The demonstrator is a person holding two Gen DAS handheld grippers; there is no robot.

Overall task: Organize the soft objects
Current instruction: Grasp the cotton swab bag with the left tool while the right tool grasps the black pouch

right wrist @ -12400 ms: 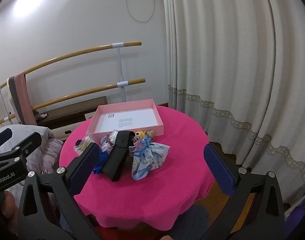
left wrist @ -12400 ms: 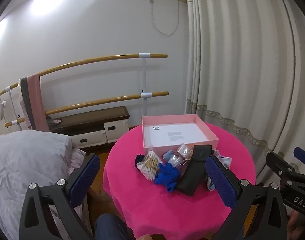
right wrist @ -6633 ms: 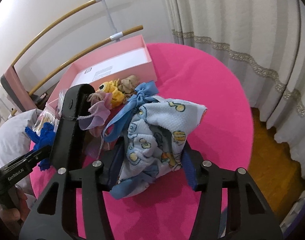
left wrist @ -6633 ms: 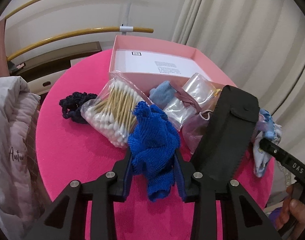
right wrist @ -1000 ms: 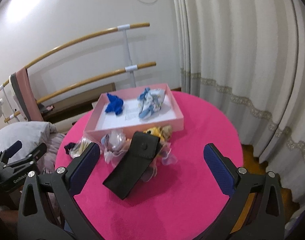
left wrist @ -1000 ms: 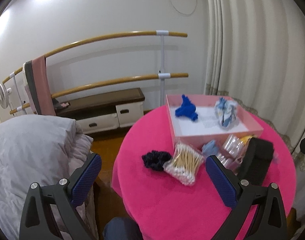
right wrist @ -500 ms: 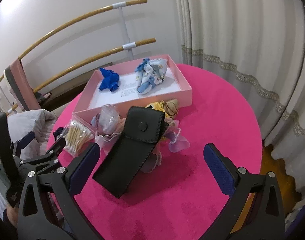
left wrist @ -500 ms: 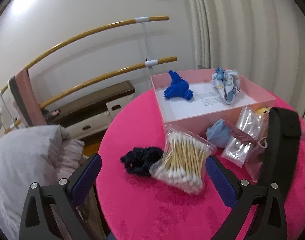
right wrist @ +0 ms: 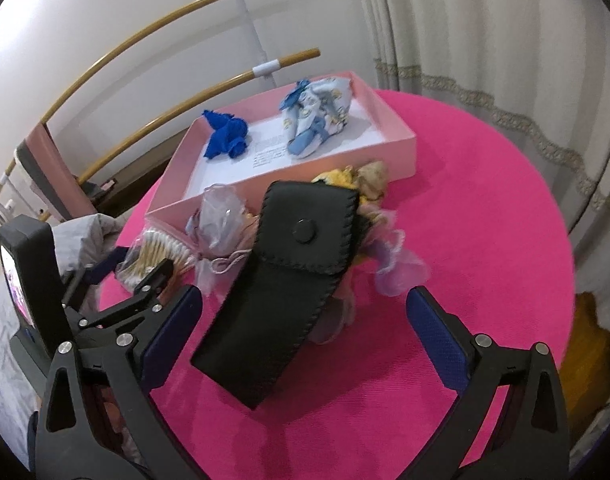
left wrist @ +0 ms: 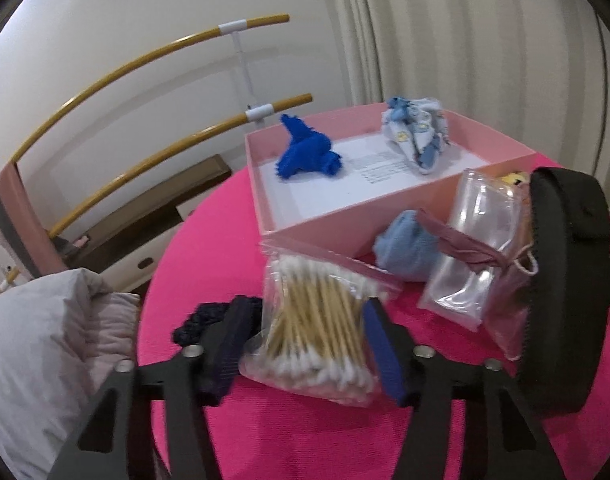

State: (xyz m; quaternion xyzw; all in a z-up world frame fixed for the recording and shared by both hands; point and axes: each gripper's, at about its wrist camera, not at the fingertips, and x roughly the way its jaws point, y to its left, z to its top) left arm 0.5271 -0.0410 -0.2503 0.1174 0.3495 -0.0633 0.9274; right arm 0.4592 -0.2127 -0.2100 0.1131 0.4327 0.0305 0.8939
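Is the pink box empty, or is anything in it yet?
Not empty: the pink box holds the blue knit cloth and the printed baby cloth on its white floor.

Both views are taken from fisheye cams mounted behind each gripper's fingers, tilted down at the round pink tabletop [left wrist: 209, 256]. The left wrist view is set low and close at the table's near-left edge, facing the pink box [left wrist: 265, 184] toward the far edge. The right wrist view is held a bit higher, nearer the table's middle. Box, black pouch [right wrist: 289, 280] and swab bag [left wrist: 321, 320] are shared by both.
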